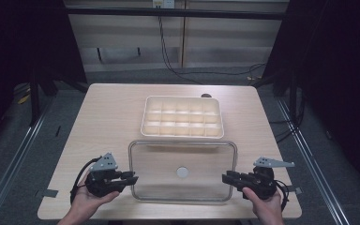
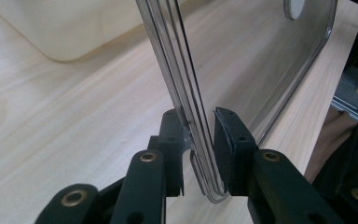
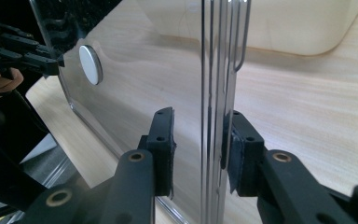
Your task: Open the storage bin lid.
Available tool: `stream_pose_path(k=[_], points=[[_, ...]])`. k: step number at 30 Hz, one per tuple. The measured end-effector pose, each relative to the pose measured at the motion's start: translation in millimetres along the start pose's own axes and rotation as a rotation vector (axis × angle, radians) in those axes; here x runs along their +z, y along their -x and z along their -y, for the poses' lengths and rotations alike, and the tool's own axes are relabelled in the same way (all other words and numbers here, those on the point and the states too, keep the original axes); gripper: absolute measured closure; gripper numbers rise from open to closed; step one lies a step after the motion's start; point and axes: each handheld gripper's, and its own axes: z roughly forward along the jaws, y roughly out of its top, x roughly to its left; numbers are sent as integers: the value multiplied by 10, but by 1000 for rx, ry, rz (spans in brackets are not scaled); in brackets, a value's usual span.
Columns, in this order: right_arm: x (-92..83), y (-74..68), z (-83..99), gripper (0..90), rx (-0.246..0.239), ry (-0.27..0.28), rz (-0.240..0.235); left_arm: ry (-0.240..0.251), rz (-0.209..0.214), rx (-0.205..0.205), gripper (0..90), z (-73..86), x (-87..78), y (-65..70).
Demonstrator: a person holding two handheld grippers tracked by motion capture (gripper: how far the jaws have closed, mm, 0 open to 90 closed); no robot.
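Observation:
A clear rectangular lid (image 1: 183, 159) with a small white disc (image 1: 182, 172) at its middle is held level over the near part of the table. My left gripper (image 1: 133, 179) is shut on its left edge and my right gripper (image 1: 225, 178) on its right edge. In the left gripper view the jaws (image 2: 200, 135) close on the lid's rim (image 2: 261, 56). The right gripper view has the jaws (image 3: 198, 140) around the opposite rim of the lid (image 3: 144, 93), with the left gripper (image 3: 56, 60) far off. A white tray (image 1: 144, 123) with several compartments lies just beyond the lid.
The light wooden table (image 1: 112, 117) has bare room to the left and right of the tray. Its near edge runs just below the hands. Dark frame posts and cables stand on the floor around the table.

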Motion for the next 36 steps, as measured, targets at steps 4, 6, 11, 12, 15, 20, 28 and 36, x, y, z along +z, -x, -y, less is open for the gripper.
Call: stream_pose_path(k=[4, 6, 11, 12, 15, 20, 28, 36], points=[[23, 14, 50, 665, 13, -10, -6, 0, 14, -1, 735, 46, -13, 26], [34, 19, 72, 660, 21, -16, -8, -5, 18, 0, 736, 69, -9, 40], [71, 51, 120, 651, 32, -40, 2, -9, 26, 2, 728, 115, 16, 57], [71, 51, 120, 651, 32, -40, 2, -7, 28, 1, 728, 112, 26, 52], [96, 44, 119, 647, 14, -44, 31, -17, 7, 5, 699, 103, 76, 31], [147, 86, 130, 635, 21, -60, 43, -30, -7, 9, 671, 92, 125, -8], [288, 145, 82, 573, 15, -112, 73, -52, -10, -40, 646, 77, 224, -132], [316, 162, 92, 557, 22, -101, 88, -51, -28, -25, 638, 70, 251, -144]])
